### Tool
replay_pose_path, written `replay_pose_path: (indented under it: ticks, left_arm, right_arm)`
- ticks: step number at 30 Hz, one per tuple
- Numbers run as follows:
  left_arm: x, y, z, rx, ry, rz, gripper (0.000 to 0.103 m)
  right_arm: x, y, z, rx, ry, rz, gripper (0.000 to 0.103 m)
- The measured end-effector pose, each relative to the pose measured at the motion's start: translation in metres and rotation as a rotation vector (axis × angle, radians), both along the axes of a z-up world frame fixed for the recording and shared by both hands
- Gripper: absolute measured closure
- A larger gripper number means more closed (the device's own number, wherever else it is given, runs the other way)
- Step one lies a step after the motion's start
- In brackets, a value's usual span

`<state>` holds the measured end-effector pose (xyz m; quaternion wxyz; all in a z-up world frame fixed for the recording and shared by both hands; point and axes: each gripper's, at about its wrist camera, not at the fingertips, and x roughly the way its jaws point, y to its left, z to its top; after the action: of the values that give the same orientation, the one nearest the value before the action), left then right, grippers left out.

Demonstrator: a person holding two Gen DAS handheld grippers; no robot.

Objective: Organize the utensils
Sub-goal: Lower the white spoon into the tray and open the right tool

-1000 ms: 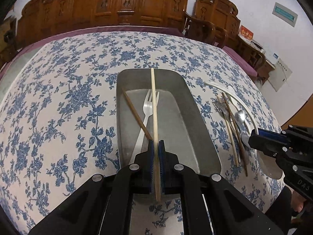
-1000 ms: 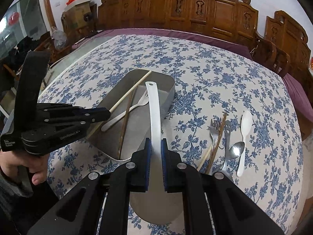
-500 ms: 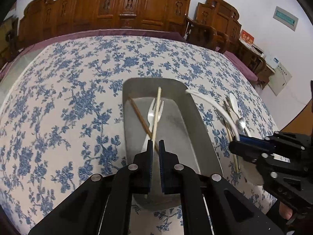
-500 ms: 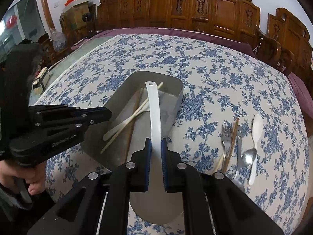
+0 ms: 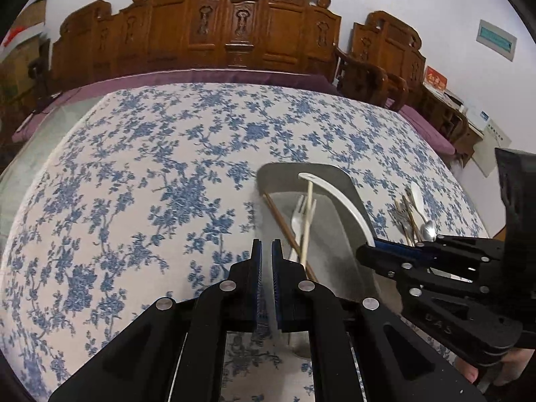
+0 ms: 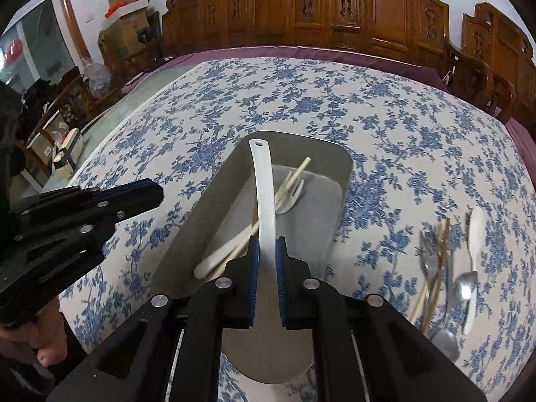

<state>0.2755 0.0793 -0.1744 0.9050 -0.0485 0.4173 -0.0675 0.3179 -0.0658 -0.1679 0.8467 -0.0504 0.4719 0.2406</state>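
A grey metal tray [image 5: 338, 174] [image 6: 335, 157] sits on the flowered tablecloth. It holds a white fork [image 5: 296, 221], a pale chopstick [image 5: 307, 221] [image 6: 298, 172] and a brown chopstick [image 5: 281, 224]. My right gripper [image 6: 267, 261] is shut on a white spatula [image 6: 264, 197], held over the tray with its handle pointing away; it also shows in the left wrist view [image 5: 338, 197]. My left gripper [image 5: 264, 268] is empty, jaws a narrow gap apart, at the tray's left rim.
Loose utensils lie on the cloth right of the tray: forks [image 6: 428, 261], chopsticks [image 6: 440, 251], a metal spoon [image 6: 465, 284] and a white spoon [image 6: 475, 231]. Carved wooden chairs [image 5: 234, 26] line the table's far edge. Boxes [image 6: 127, 10] stand far left.
My left gripper let go of the pale chopstick, which now lies in the tray, and moved left and back. My right gripper carried the spatula further over the tray.
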Motion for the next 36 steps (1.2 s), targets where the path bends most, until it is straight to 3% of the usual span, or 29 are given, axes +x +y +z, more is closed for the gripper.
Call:
replay_pose_path:
  ticks: [14,25,27,29,36]
  left_arm:
    - [0.0,0.009,0.001,0.015,-0.013,0.028,0.098]
    - [-0.003,0.007,0.003,0.004,-0.021,0.017,0.098]
    - [-0.003,0.006,0.004,0.004,-0.022,0.017,0.098]
    - [-0.003,0.006,0.004,0.001,-0.021,0.015,0.098]
    - [-0.012,-0.001,0.011,-0.02,-0.033,-0.009,0.098]
  right_arm:
    - [0.01,0.02,-0.031,-0.009,0.052,0.006,0.09]
    - [0.008,0.016,-0.024,0.027,0.031,0.027,0.09]
    - [0.007,0.015,-0.021,0.035,0.021,0.028,0.085]
    - [0.007,0.013,-0.019,0.042,0.014,0.027,0.072]
    - [0.001,-0.005,-0.004,0.055,-0.021,0.02,0.071]
